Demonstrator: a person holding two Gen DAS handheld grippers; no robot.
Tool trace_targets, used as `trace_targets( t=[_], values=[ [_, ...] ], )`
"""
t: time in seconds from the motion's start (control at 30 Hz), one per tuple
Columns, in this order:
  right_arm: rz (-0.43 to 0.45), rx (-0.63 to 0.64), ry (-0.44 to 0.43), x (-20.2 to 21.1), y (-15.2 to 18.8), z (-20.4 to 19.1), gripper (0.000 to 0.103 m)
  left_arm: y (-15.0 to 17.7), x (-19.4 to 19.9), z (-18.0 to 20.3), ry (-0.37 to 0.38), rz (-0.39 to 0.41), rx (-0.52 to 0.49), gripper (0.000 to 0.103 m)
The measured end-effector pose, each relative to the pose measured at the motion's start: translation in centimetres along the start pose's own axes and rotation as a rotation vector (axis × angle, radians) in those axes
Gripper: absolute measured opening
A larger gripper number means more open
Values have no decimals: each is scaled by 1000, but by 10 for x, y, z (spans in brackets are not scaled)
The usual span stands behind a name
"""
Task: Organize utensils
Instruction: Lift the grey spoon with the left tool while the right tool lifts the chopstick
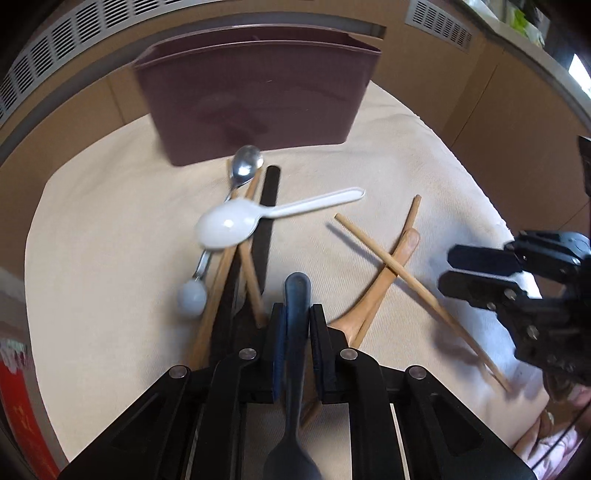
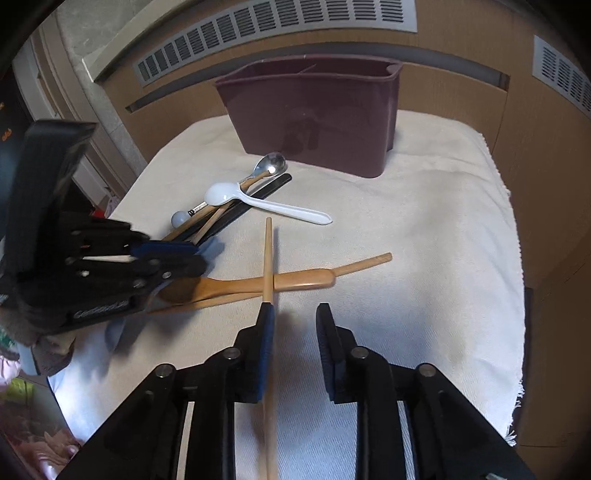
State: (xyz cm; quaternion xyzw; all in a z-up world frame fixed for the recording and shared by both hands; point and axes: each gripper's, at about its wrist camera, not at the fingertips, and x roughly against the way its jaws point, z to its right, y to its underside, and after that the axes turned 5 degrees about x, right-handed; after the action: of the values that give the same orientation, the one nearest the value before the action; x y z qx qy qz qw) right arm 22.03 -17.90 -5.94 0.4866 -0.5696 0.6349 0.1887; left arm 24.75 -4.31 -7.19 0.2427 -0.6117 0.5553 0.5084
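My left gripper (image 1: 297,314) is shut on the handle of a dark blue spoon (image 1: 296,291), whose bowl points back under the camera. My right gripper (image 2: 295,314) stands open. A wooden chopstick (image 2: 268,251) lies along its left finger's pad, and the other pad is clear of it. That chopstick crosses a wooden spoon (image 2: 299,280) and a second chopstick (image 2: 369,260). Further back lies a pile with a white plastic spoon (image 1: 229,225), a metal spoon (image 1: 246,162), black sticks (image 1: 269,199) and more wooden chopsticks (image 1: 221,280). A maroon utensil holder (image 2: 314,110) stands upright behind them.
Everything rests on a cream cloth (image 2: 424,229) whose frayed edge runs down the right. Behind the holder are wooden panels and vent grilles (image 2: 280,26). A red object (image 1: 14,406) sits off the cloth's left edge.
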Motion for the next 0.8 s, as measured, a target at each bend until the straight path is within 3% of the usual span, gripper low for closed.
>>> trace_targets(
  t=[0.17,0.37,0.5,0.53,0.57,0.7,0.8],
  values=[
    [-43,8,-57,-11,-8,-12,23,8,4,-4,9,5,-15,13],
    [-85,18,-73,-23,-7,-20,23,-3,-7,1,20,3,-12,13],
    [-88,62,-60,-30,-9,-27,23,9,4,-5,22,10,-7,13],
    [-89,81,-42,-32,-9,-30,21,10,5,-7,25,14,-2,13],
    [-87,105,-11,-32,-10,-34,11,10,6,-7,28,23,8,13],
    [-22,131,47,-14,-11,-39,7,11,20,-8,45,97,54,13],
    [64,115,80,13,-8,-36,7,16,48,-7,34,221,76,13]
  ],
)
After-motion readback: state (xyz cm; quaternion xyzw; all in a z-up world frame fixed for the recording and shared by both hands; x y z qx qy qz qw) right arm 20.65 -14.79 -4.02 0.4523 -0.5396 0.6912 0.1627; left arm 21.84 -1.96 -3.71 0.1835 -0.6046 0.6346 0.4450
